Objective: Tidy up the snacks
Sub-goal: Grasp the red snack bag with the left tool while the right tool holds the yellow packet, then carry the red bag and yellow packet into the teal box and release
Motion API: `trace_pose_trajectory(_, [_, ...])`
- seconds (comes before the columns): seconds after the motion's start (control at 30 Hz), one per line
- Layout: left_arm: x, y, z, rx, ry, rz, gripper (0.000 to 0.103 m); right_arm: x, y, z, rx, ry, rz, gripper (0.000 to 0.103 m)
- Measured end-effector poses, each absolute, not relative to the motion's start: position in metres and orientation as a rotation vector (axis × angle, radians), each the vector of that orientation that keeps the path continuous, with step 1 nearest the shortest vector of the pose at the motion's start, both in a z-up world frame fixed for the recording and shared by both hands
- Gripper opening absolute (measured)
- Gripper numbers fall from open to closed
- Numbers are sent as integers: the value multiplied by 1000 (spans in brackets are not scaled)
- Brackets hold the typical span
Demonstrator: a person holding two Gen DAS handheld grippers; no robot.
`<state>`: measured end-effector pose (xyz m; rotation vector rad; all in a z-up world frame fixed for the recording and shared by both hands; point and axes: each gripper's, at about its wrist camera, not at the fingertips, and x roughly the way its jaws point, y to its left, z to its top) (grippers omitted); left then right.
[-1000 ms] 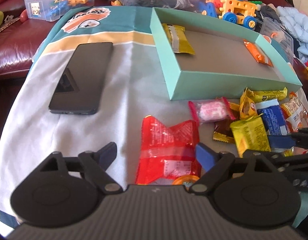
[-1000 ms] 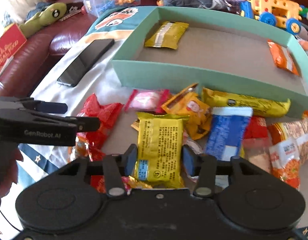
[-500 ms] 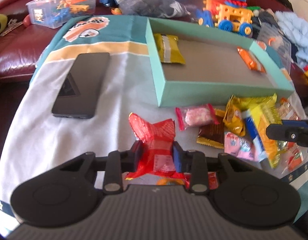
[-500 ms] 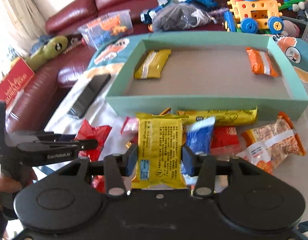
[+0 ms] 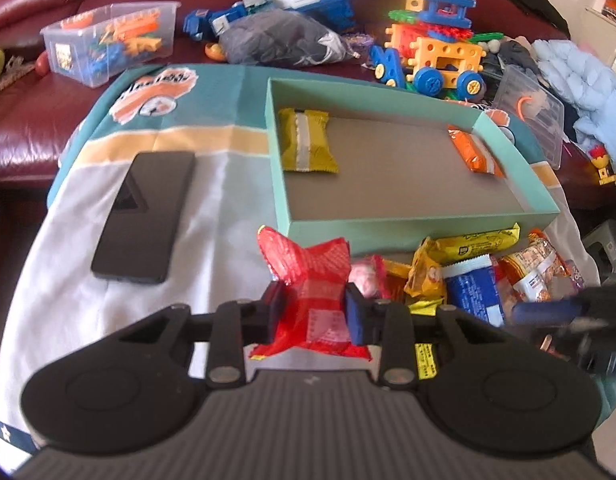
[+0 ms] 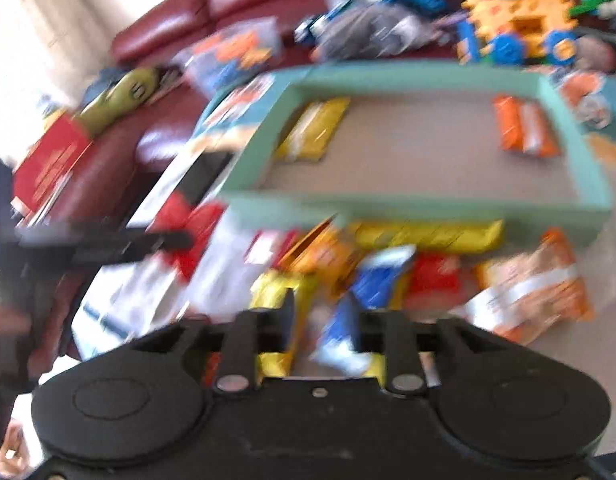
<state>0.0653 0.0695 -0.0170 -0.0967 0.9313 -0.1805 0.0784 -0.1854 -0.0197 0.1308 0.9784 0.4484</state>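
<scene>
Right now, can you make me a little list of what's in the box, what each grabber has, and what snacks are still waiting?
box: teal box, open top
inside box: yellow snack packet at left end; orange snack packet at right end
left gripper: shut on red snack packet
right gripper: shut on a yellow snack packet, blurred
still waiting: snack pile in front of the box
also there: black phone on the cloth

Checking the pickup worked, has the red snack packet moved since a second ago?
Yes. The red snack packet lay flat on the cloth; now it sits pinched in the left gripper, lifted, its top overlapping the teal box wall.
</scene>
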Motion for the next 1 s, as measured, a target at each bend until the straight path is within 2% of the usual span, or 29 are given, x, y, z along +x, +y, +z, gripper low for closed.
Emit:
trace_pose_trajectory(0.03, [64, 72, -19, -104, 933, -178, 32, 78, -180, -26, 134, 997, 458, 55])
trace_pose_trajectory(0.2, [60, 88, -28, -136, 933, -165, 32, 84, -144, -40, 123, 1031, 434, 57])
trace_pose_trajectory(0.5, [55, 109, -33, -186, 933, -171, 32, 91, -84, -77, -70, 1049, 348, 61])
trace_pose_trajectory(0.6, [57, 108, -35, -200, 937, -175, 32, 84, -77, -80, -128, 1023, 336, 61])
trace_pose_trajectory(0.63, [57, 107, -36, -200, 937, -176, 32, 82, -77, -80, -142, 1017, 339, 57])
trace_pose_trajectory(0.67, [57, 105, -36, -201, 938, -177, 32, 80, -75, -80, -170, 1010, 337, 48])
trace_pose_trajectory(1.0, [56, 87, -17, -176, 913, -212, 32, 69, -114, -36, -47, 956, 377, 47])
